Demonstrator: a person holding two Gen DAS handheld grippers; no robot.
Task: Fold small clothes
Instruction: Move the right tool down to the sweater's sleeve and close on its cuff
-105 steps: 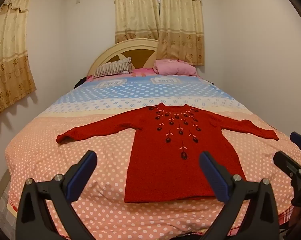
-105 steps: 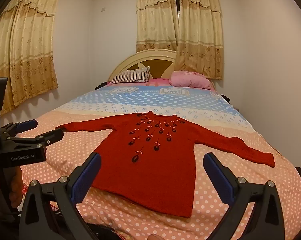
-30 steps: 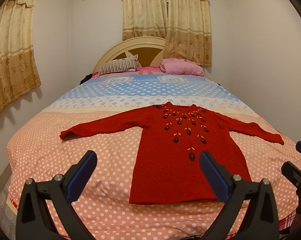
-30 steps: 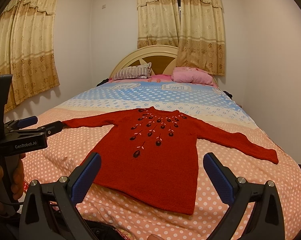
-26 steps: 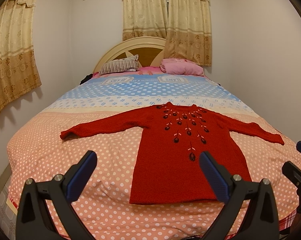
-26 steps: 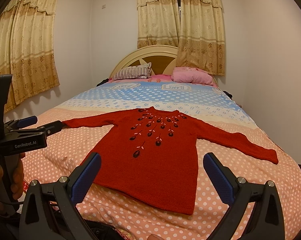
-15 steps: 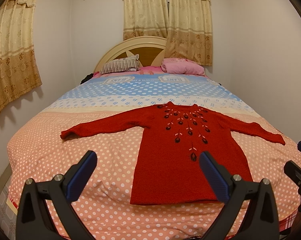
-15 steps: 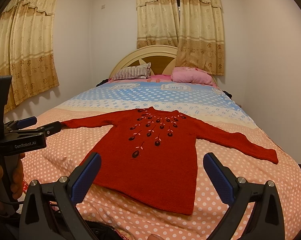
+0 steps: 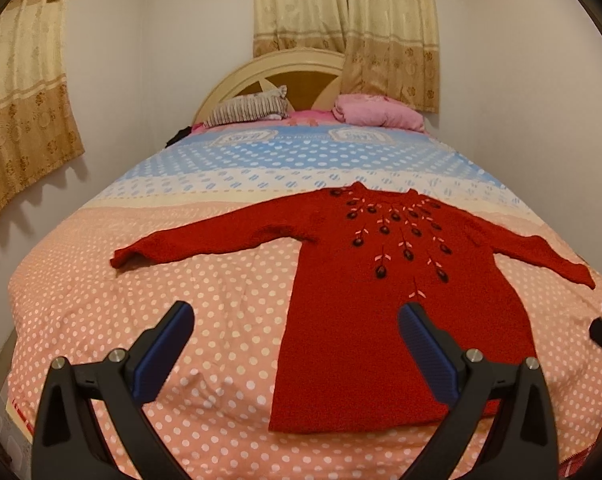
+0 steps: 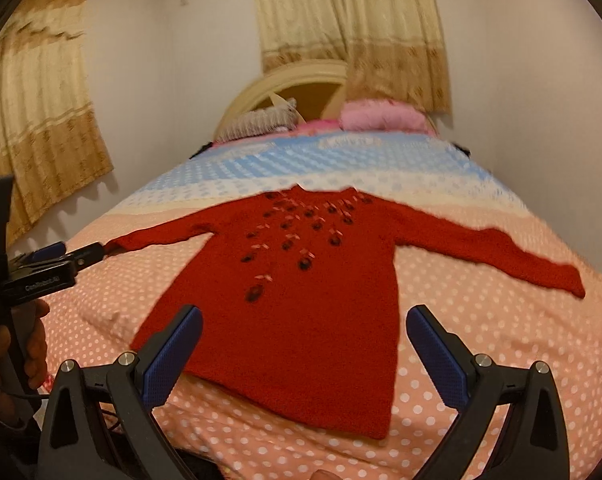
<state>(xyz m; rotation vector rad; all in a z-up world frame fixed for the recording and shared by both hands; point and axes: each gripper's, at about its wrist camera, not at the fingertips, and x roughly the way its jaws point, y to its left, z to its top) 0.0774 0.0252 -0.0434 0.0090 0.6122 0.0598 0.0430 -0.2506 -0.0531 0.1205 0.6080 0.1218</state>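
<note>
Sweater [image 9: 385, 280] is lying flat, face up, sleeves spread, on the polka-dot bedspread [image 9: 141, 304]; left gripper [image 9: 293, 340] and right gripper [image 10: 303, 340] both gape wide, empty, above the hem; I'd pinch each sleeve cuff first, folding inward evenly.

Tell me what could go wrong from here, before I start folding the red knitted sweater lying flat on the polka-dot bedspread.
1. The red knitted sweater hem lies near the foot edge of the pink polka-dot bedspread; tugging it nearer might slide it off.
2. Both the left gripper and the right gripper are open above soft bedding, so a pinch could catch the bedspread too.
3. The long sleeves are spread wide and may droop unevenly.
</note>
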